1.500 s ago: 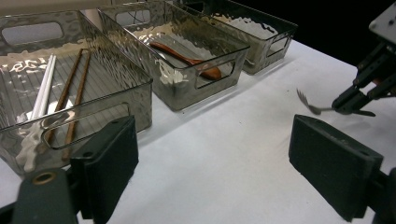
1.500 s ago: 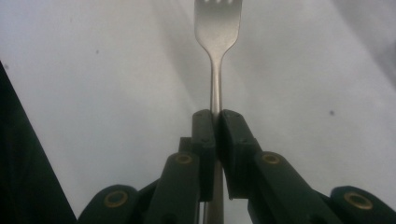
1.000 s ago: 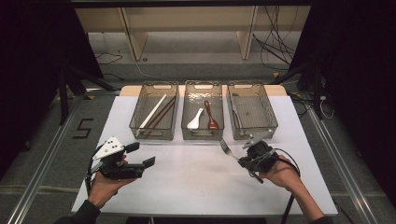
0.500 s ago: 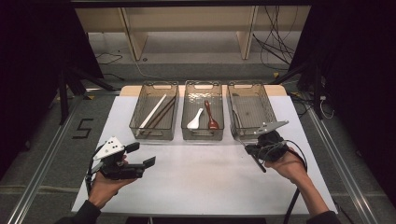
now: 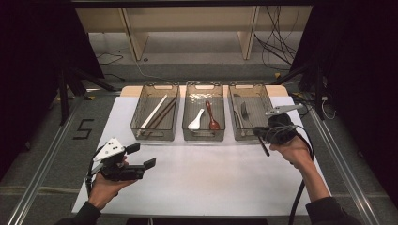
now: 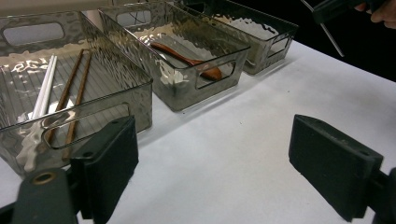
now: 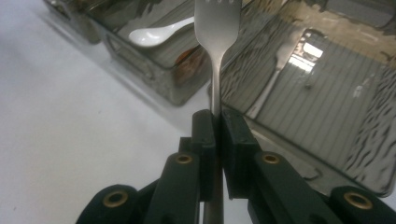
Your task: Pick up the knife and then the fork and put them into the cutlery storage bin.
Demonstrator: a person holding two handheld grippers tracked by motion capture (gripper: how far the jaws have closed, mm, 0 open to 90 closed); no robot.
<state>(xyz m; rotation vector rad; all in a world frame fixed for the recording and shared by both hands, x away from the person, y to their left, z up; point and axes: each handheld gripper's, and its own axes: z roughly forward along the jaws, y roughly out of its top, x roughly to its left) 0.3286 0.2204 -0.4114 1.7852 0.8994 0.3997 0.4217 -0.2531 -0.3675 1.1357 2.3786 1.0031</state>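
**Op A:** From my seat, nearest me on the surface is the left hand-held gripper [image 5: 141, 157], parked toward the near left corner, jaws spread wide with nothing between them. It's out of the way, so no worry there.

**Op B:** And my side: the right hand-held gripper [image 7: 215, 122] is clamped nearly shut on the fork [image 7: 216, 28], pinching the thin neck of the handle, tines pointing away. In the high view I see it up off the surface just in front of the right-hand bin [image 5: 248, 86], near the right edge.

**Op A:** That grip is what bothers me. I'd judge a narrow metal stem between flat pads could pivot or slide, and the long handle end [image 5: 264, 144] hanging below might swing and clip the bin's near wall as I go over it.

**Op B:** Agreed. If it catches, I reckon the fork twists out and drops on the surface, or shoves the bin back. There's already cutlery [image 5: 244, 109] lying in that bin, so a drop from high could bounce it about.

**Op A:** Also mind the middle bin [image 5: 202, 87] next door, with the white spoon [image 5: 196, 120] and brown spoon [image 5: 212, 116]; drift left and it lands in the wrong one. The far-left bin [image 5: 155, 87] with chopsticks [image 5: 154, 112] is safely clear.
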